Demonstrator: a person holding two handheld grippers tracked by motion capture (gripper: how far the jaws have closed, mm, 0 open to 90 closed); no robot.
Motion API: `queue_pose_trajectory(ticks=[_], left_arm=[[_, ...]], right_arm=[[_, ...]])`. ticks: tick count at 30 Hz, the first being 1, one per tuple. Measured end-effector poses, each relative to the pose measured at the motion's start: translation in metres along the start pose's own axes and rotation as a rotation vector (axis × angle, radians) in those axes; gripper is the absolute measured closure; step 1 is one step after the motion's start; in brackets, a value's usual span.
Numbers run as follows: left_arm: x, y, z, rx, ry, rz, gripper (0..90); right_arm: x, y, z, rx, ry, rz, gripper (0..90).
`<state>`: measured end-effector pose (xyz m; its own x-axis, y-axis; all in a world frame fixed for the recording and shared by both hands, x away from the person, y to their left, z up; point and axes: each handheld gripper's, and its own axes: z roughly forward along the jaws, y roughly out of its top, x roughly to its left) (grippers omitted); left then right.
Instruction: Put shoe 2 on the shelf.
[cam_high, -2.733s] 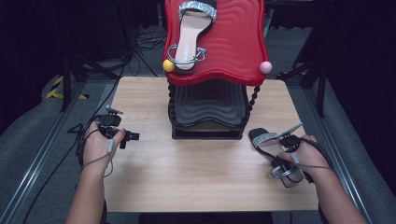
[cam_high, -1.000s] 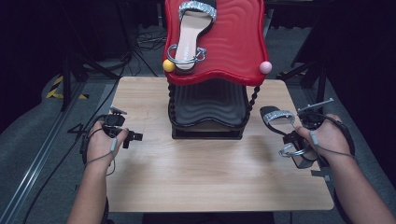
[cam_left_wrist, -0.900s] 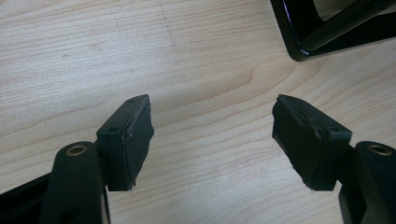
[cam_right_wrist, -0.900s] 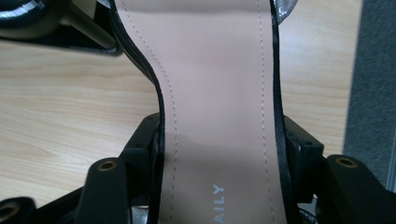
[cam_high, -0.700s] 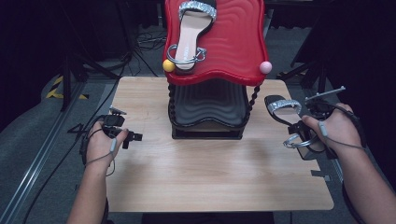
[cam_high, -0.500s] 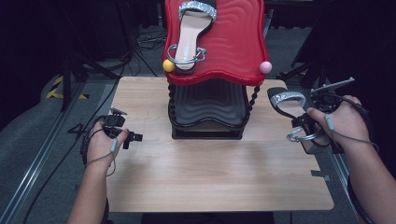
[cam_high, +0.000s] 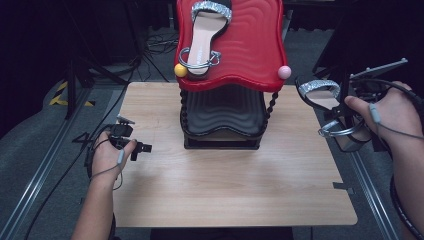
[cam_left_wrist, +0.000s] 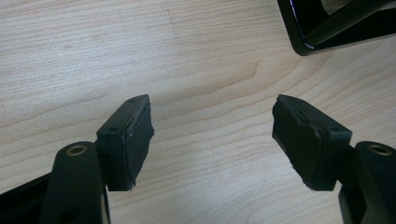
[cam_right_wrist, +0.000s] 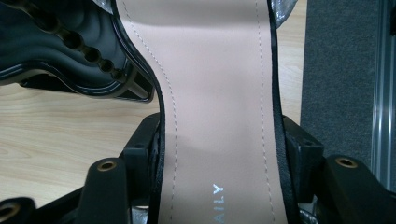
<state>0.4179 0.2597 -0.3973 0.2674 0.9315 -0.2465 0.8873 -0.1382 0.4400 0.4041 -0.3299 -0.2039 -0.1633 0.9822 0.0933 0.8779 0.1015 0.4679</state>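
Right tool (cam_right_wrist: 219, 154) clamped on a sandal (cam_right_wrist: 219, 93) beside the red-topped rack (cam_high: 250, 45) — left tool (cam_left_wrist: 210, 140), jaws apart, rests on the counter (cam_high: 225, 190).

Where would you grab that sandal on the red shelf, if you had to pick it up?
Probably at the narrow waist of the sandal, between the glitter toe strap and the ankle ring, jaws across its width, coming from above. The sole lies flat there and is slimmest, and the straps stay clear. The right hand-held gripper holds the other sandal the same way.
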Motion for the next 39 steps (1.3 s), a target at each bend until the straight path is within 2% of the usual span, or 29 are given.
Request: queue_pose_trajectory(ticks=[3, 12, 22, 24, 27, 28, 31, 39], left_arm=[[0.0, 0.0, -0.002, -0.005, -0.005, -0.004, 29.3], [0.001, -0.002, -0.001, 0.001, -0.004, -0.006, 29.3], [0.005, -0.005, -0.004, -0.008, -0.004, -0.021, 29.4], [0.005, -0.007, -0.003, -0.006, -0.005, -0.022, 29.4], [0.006, -0.009, -0.004, -0.009, 0.001, -0.027, 29.3], [0.007, -0.01, -0.006, -0.005, -0.005, -0.032, 29.3], [0.01, -0.012, -0.008, -0.015, -0.001, -0.045, 29.3], [0.011, -0.011, -0.005, -0.011, -0.015, -0.038, 29.3]], right_arm=[[-0.002, 0.003, -0.013, -0.016, 0.017, 0.007, 42.8], [-0.001, 0.013, -0.038, -0.053, 0.004, 0.006, 42.8], [0.012, 0.034, -0.069, -0.096, -0.003, -0.012, 42.8], [0.02, 0.043, -0.077, -0.111, 0.004, -0.025, 42.8], [0.027, 0.049, -0.082, -0.12, -0.006, -0.036, 42.8], [0.034, 0.056, -0.085, -0.123, -0.017, -0.047, 42.8], [0.043, 0.066, -0.087, -0.13, -0.016, -0.048, 42.8], [0.072, 0.09, -0.09, -0.136, -0.009, -0.075, 42.8]])
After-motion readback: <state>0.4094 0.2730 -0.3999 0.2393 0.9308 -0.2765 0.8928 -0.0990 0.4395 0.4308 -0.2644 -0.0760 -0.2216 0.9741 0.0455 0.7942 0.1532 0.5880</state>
